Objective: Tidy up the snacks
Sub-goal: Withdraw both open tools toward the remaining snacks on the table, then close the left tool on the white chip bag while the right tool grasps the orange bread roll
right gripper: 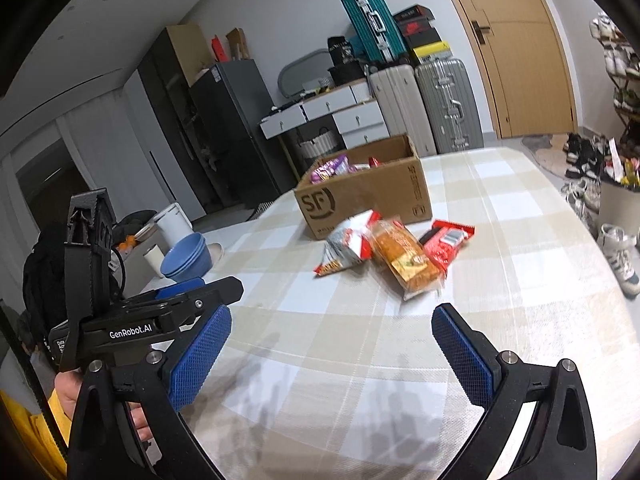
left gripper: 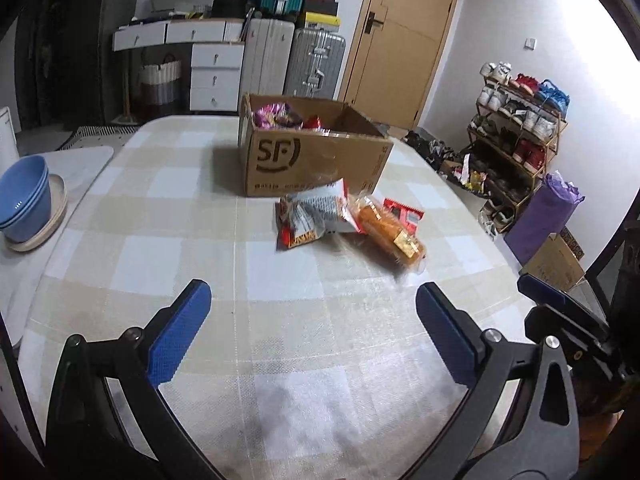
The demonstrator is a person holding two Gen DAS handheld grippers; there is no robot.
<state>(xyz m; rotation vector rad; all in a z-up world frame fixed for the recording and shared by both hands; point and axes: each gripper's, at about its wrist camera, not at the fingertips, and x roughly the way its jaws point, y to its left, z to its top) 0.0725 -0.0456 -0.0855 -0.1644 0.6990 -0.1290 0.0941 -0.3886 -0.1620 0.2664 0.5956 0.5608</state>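
Three snack packs lie together on the checked tablecloth (left gripper: 168,216): a silver and red bag (left gripper: 316,216), an orange cake pack (left gripper: 394,234) and a red wrapper (right gripper: 446,246). Just behind them stands a cardboard box (left gripper: 312,160) with more snacks inside. The left gripper (left gripper: 312,320) and the right gripper (right gripper: 332,344) both hover over the cloth, jaws wide apart, holding nothing.

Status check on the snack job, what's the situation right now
Left gripper and right gripper open, empty. Three snack packs loose on the table before the box; some already boxed. Path clear.
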